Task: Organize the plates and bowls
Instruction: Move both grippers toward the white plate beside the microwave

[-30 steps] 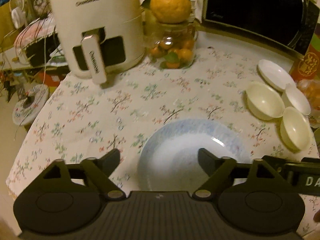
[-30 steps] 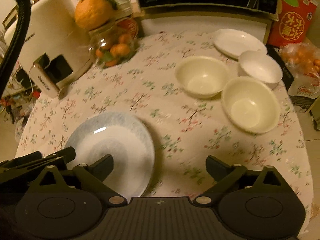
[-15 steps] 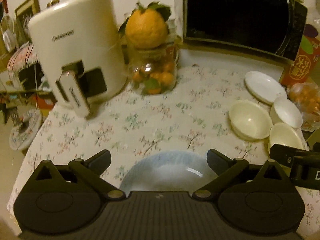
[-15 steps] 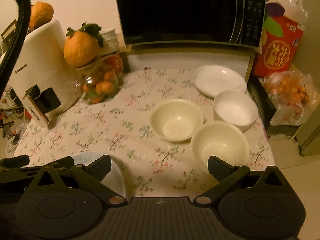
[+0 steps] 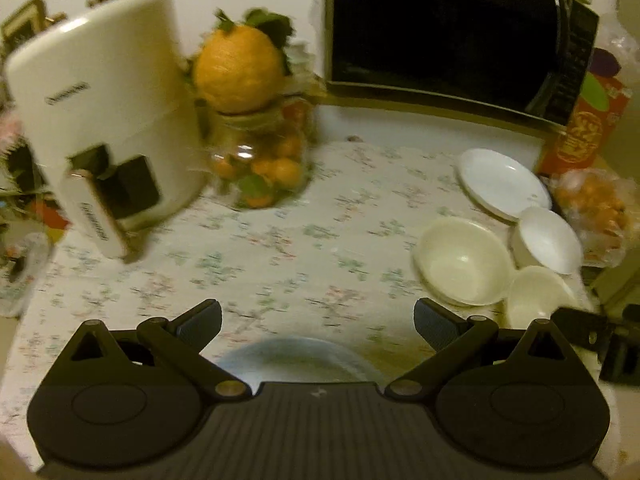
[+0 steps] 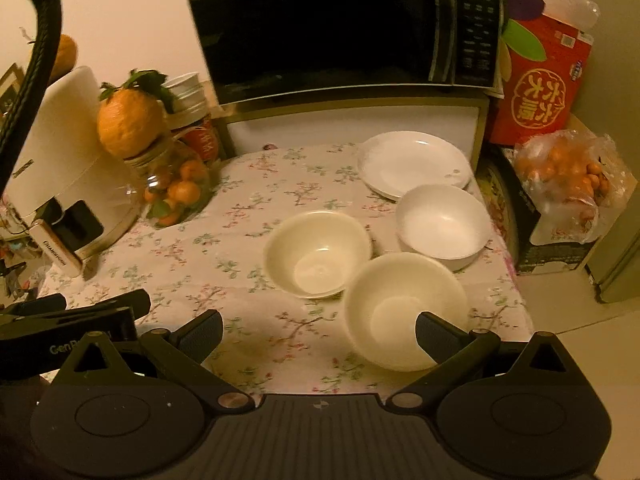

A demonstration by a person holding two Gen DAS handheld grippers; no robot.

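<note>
Both grippers are spread wide and hold nothing. In the left wrist view, the left gripper (image 5: 318, 322) sits at the bottom centre, with the rim of a blue-tinted plate (image 5: 296, 356) just showing between its fingers on the floral worktop (image 5: 280, 240). In the right wrist view, the right gripper (image 6: 319, 330) hovers low in the frame, its right fingertip in front of the nearest cream bowl (image 6: 404, 308). A second cream bowl (image 6: 318, 254) lies centre, a white bowl (image 6: 442, 224) and white plate (image 6: 414, 164) upper right (below the microwave (image 6: 340, 24)).
</note>
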